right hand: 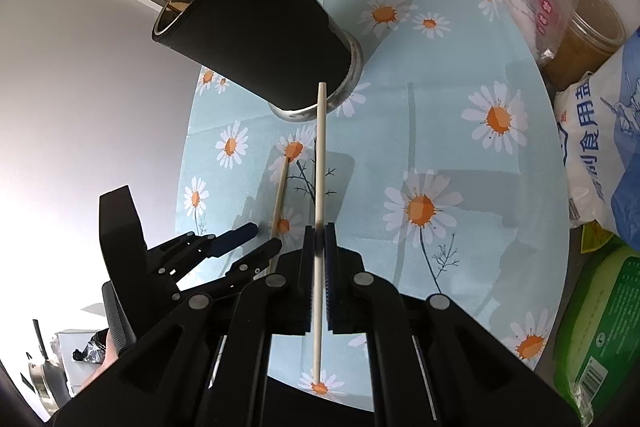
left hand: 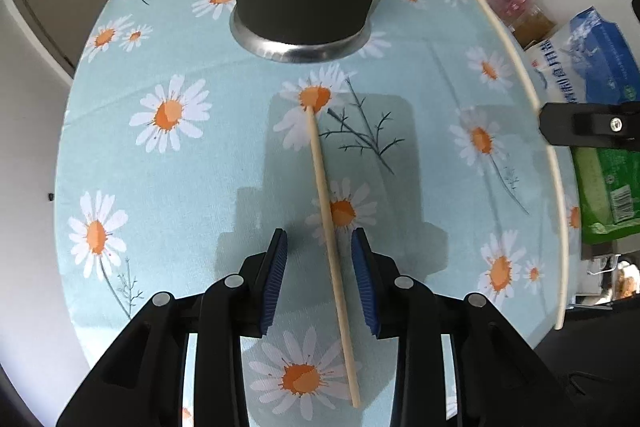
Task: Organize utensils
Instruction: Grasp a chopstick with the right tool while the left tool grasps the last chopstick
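The left gripper (left hand: pixel 319 281) is held low with its jaws spread apart, nothing clamped. The right gripper (right hand: pixel 319 281) is closed on a chopstick (right hand: pixel 320 163).

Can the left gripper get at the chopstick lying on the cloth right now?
Probably yes: the left gripper is open, its pads either side of the chopstick, with nothing over it.

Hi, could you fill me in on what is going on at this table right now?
A person is sorting chopsticks into the black cup, which already holds several. The right hand-held gripper is shut on one chopstick, held above the tablecloth and pointing toward the cup. The left hand-held gripper is open, its fingers either side of a second chopstick lying on the cloth, not yet gripped.
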